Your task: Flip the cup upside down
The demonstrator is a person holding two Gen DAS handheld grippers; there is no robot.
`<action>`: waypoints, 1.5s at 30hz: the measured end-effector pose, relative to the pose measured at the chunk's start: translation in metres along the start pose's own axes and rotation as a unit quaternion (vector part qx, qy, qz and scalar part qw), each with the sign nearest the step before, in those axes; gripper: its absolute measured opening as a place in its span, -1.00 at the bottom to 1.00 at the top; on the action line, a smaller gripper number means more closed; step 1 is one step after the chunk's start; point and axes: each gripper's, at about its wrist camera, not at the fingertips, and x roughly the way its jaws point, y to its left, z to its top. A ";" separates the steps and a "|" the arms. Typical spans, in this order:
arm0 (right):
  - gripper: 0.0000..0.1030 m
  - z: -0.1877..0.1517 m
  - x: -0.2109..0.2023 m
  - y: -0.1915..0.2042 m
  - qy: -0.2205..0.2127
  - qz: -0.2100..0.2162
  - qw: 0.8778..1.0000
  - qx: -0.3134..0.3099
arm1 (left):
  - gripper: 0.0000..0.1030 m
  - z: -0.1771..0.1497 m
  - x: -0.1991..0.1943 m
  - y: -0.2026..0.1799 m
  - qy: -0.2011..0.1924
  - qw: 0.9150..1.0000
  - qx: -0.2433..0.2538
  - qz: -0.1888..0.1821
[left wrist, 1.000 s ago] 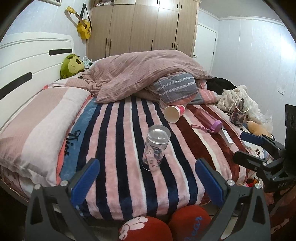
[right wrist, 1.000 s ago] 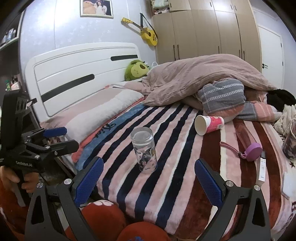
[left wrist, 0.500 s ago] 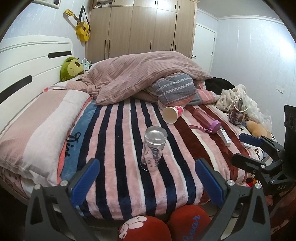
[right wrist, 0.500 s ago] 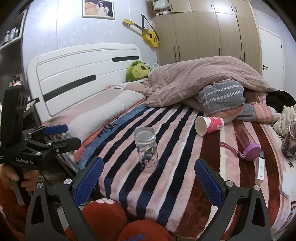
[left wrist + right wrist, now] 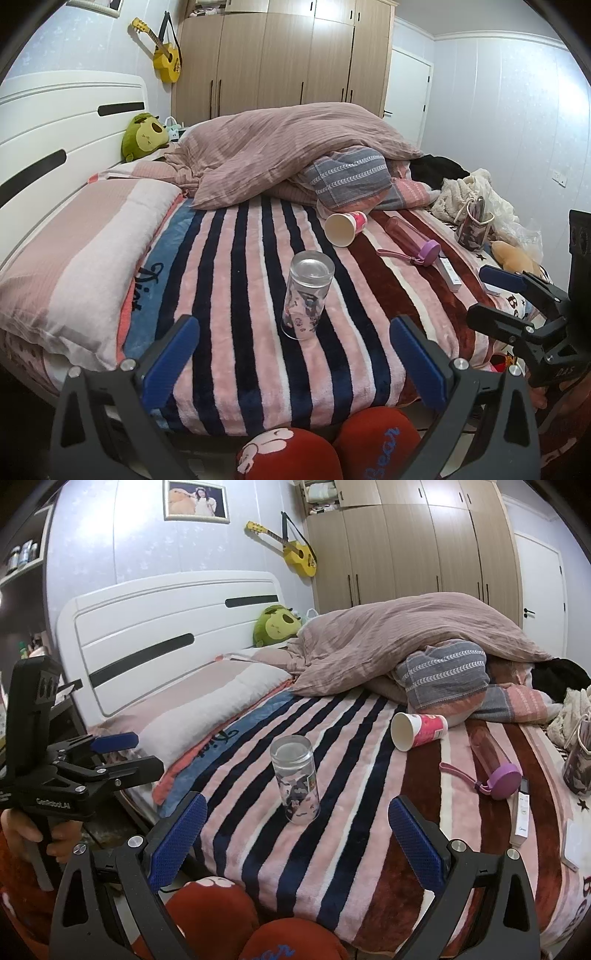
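- The clear glass cup with a cartoon print [image 5: 307, 295] stands on the striped pink-and-navy plush blanket [image 5: 229, 280] near the foot edge of the bed. What faces up looks like a closed flat disc, which suggests it already stands mouth-down – though through the fisheye I cannot be sure which end is open.
- Judged from that, the step in hand is either the very end of the task, with both tools clear of the cup, or the approach before a grasp. Neither gripper touches the cup.
- The left gripper [image 5: 295, 354] is spread wide, its blue pads on either side of the cup's base in its own view and nearer the camera than the cup, holding nothing.
- The right gripper [image 5: 297, 832] is likewise spread wide and empty – the cup sits between and beyond its pads in its view.
- Both are held level over the foot edge of the bed, pointing toward the headboard; each shows at the edge of the other's view, well apart.
- If a flip is yet to be made, the next move calls for closing on the cup's mid-body and rolling the wrist, then setting it down squarely – the soft blanket could let a tall glass tip.
- A white-and-pink paper cup [image 5: 345, 228] lies on its side farther up the bed, well apart.
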 end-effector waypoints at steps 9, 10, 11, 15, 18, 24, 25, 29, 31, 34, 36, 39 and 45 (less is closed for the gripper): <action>0.93 0.001 -0.003 0.002 -0.005 0.002 1.000 0.002 | 0.99 0.000 -0.001 0.000 -0.001 1.000 0.000 0.000; 0.93 0.000 -0.004 0.000 -0.006 0.001 1.000 0.001 | 0.99 0.000 -0.002 0.000 0.000 1.000 0.000 0.000; 0.93 0.000 -0.005 0.001 -0.007 0.001 1.000 0.000 | 0.99 0.000 -0.003 0.000 0.000 1.000 0.000 0.000; 0.93 0.000 -0.007 0.003 -0.009 0.002 1.000 -0.001 | 0.99 0.000 -0.003 0.000 -0.001 1.000 0.000 0.000; 0.93 -0.001 -0.007 0.000 -0.011 0.001 1.000 0.002 | 0.99 0.001 -0.006 -0.001 -0.005 1.000 -0.002 0.002; 0.93 -0.002 -0.006 -0.002 -0.010 0.003 1.000 0.006 | 0.99 0.003 -0.009 0.002 -0.005 1.000 -0.003 -0.001; 0.93 -0.002 -0.006 -0.002 -0.010 0.003 1.000 0.006 | 0.99 0.004 -0.010 0.002 -0.004 1.000 -0.004 -0.001; 0.93 -0.002 -0.006 -0.003 -0.010 0.003 1.000 0.006 | 0.99 0.003 -0.009 0.002 -0.004 1.000 -0.003 0.000; 0.93 -0.002 -0.006 -0.003 -0.010 0.003 1.000 0.006 | 0.99 0.004 -0.010 0.002 -0.003 1.000 -0.003 0.001; 0.93 -0.002 -0.006 -0.003 -0.009 0.004 1.000 0.007 | 0.99 0.004 -0.010 0.004 -0.003 1.000 -0.004 0.000; 0.93 -0.002 -0.006 -0.003 -0.010 0.003 1.000 0.006 | 0.99 0.003 -0.009 0.004 -0.003 1.000 -0.004 0.001; 0.93 -0.002 -0.006 -0.003 -0.010 0.004 1.000 0.006 | 0.99 0.003 -0.009 0.004 -0.003 1.000 -0.004 0.001; 0.93 -0.003 -0.007 -0.004 -0.009 0.002 1.000 0.007 | 0.99 0.003 -0.008 0.006 -0.001 1.000 -0.006 0.004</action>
